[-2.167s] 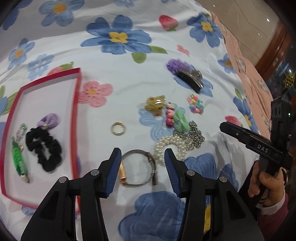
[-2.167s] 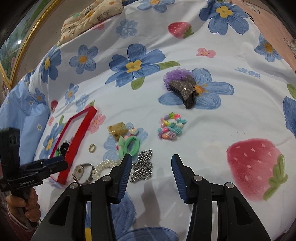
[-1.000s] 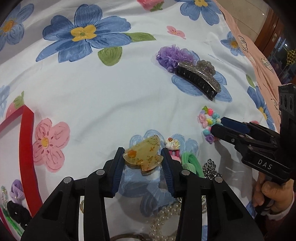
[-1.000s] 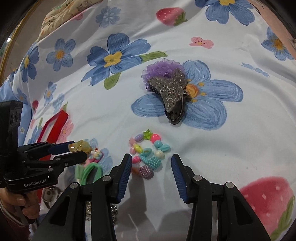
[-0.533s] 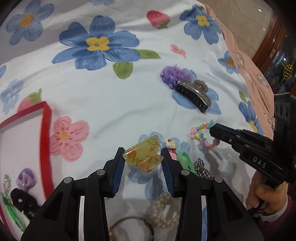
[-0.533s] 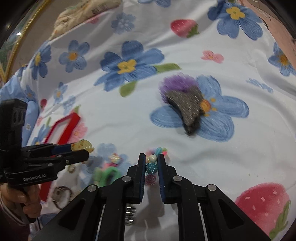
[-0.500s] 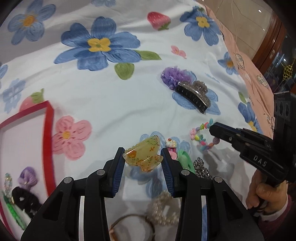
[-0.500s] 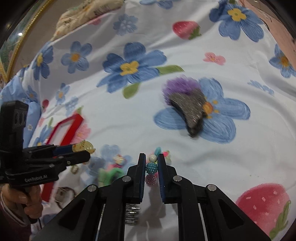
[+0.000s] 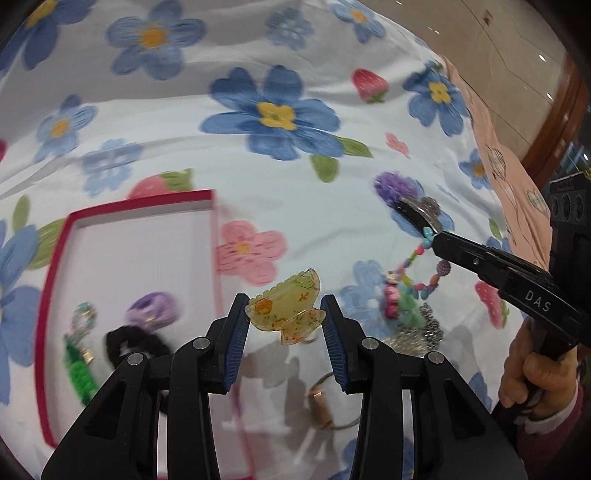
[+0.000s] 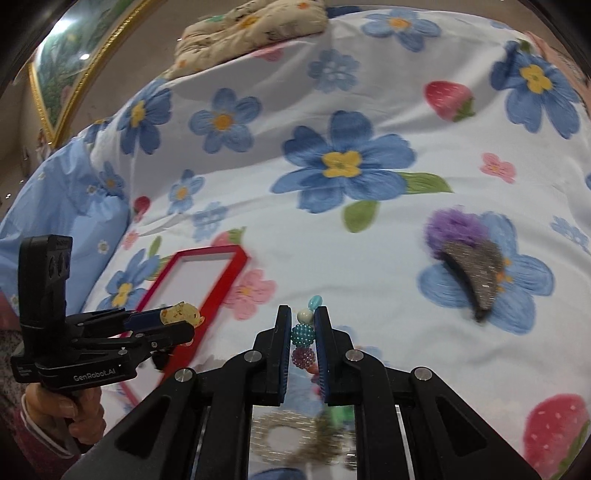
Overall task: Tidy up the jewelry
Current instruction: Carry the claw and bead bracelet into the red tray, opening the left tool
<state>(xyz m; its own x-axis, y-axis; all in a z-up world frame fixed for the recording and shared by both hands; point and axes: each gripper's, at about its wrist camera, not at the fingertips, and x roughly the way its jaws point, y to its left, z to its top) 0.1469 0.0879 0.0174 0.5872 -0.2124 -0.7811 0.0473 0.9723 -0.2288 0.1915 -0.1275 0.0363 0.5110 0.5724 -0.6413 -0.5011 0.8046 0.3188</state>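
Note:
My left gripper [image 9: 284, 314] is shut on a yellow translucent hair claw [image 9: 286, 313] and holds it above the bedspread, just right of the red-rimmed tray [image 9: 140, 254]. It also shows in the right wrist view [image 10: 181, 314]. My right gripper [image 10: 302, 325] is shut on a colourful bead bracelet [image 10: 303, 345], which hangs from its tips in the left wrist view [image 9: 421, 271]. The tray holds a black scrunchie [image 9: 136, 343], a purple hair tie [image 9: 153, 306] and a green piece [image 9: 79, 365].
On the floral bedspread lie a glittery black claw clip on a purple scrunchie [image 10: 469, 266], a pink and green hair tie pile [image 9: 400, 302], a silver chain [image 9: 428, 330], a pearl bracelet [image 10: 280, 432] and a metal bangle [image 9: 325, 406]. A patterned cushion [image 10: 251, 26] lies at the back.
Both grippers have risen and moved left with their loads. The bead bracelet now hangs clear of the bedspread. The tray has come further into view.

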